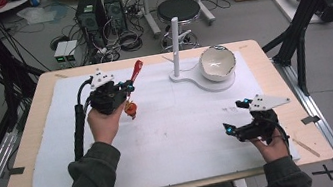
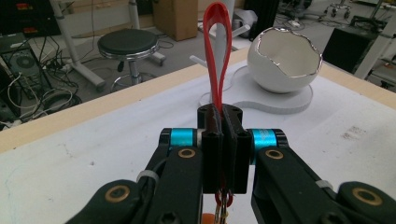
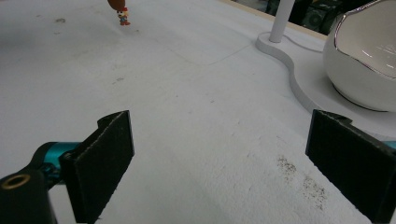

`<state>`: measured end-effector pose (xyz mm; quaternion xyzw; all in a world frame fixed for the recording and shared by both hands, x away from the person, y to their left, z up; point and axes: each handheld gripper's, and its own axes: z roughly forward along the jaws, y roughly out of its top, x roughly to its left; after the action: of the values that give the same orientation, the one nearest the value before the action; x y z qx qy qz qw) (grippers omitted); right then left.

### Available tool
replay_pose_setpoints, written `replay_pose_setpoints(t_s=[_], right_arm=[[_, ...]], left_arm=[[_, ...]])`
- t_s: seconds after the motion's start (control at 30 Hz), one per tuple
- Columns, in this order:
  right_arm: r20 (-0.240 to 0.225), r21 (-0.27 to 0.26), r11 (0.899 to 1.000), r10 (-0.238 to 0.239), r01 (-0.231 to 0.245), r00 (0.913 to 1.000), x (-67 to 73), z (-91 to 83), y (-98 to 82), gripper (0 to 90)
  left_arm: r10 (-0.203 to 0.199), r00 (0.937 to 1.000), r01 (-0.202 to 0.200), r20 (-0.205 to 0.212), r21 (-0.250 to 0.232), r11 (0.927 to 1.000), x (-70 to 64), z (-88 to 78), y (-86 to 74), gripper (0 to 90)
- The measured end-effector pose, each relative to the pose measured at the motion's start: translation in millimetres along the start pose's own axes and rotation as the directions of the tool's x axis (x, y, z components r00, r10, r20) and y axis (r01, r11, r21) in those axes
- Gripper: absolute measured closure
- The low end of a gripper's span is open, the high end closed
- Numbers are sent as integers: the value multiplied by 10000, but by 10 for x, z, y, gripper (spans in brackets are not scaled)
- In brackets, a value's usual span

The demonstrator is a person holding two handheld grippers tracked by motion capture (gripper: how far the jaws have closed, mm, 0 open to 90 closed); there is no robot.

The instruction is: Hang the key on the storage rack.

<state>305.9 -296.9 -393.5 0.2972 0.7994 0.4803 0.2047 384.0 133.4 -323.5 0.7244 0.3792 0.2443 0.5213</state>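
My left gripper (image 1: 129,85) is shut on a red strap loop (image 1: 136,71) that sticks up past its jaws toward the far side. In the left gripper view the strap (image 2: 217,46) rises from between the pressed pads of that gripper (image 2: 223,114). A small orange-red figure charm (image 1: 131,109) hangs below it on a chain, just above the mat; the right gripper view shows the charm (image 3: 123,16) far off. My right gripper (image 1: 235,115) rests low at the near right, jaws wide open with nothing between its fingers (image 3: 105,163).
A white stand with an upright peg (image 1: 174,39) and a curved base (image 1: 187,76) holds a white egg-shaped bowl (image 1: 217,63) at the back of the white mat (image 1: 172,143). Beyond the wooden table edge (image 1: 30,110) are a stool (image 1: 178,9), computers and cables.
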Motion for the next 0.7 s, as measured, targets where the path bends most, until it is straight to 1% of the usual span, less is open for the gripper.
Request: replay_pose_setpoints(t_s=[0.03, 0.07, 0.13, 0.2, 0.43, 0.57, 0.7], right_arm=[[0, -17, 10000, -10, 10, 10000, -3, 1, -1, 67], [-4, -23, 10000, 15, -15, 10000, -2, 1, 0, 67], [5, -21, 10000, 4, -4, 10000, -4, 1, -1, 67], [-10, -19, 10000, 8, -8, 10000, -6, 2, -1, 67], [1, -49, 10000, 5, -5, 10000, -10, 3, -1, 68], [-8, -88, 10000, 16, -16, 10000, -11, -3, -1, 67], [-2, -70, 10000, 35, -35, 10000, -11, -5, -1, 67]], left_arm=[[24, 10000, -24, 3, -42, 10000, -6, 6, 7, 866], [-44, 10000, 44, 35, -62, 10000, -12, 16, 12, 866], [30, 10000, -30, 47, 35, 10000, -16, 35, 24, 866], [4, 10000, -4, 62, 21, 10000, -30, 55, 35, 866], [183, 9997, -186, 188, 114, 9998, -84, 126, 108, 866], [207, 9995, -208, 238, 55, 9998, -119, 171, 148, 866], [228, 9993, -233, 293, 144, 9996, -141, 222, 162, 866]])
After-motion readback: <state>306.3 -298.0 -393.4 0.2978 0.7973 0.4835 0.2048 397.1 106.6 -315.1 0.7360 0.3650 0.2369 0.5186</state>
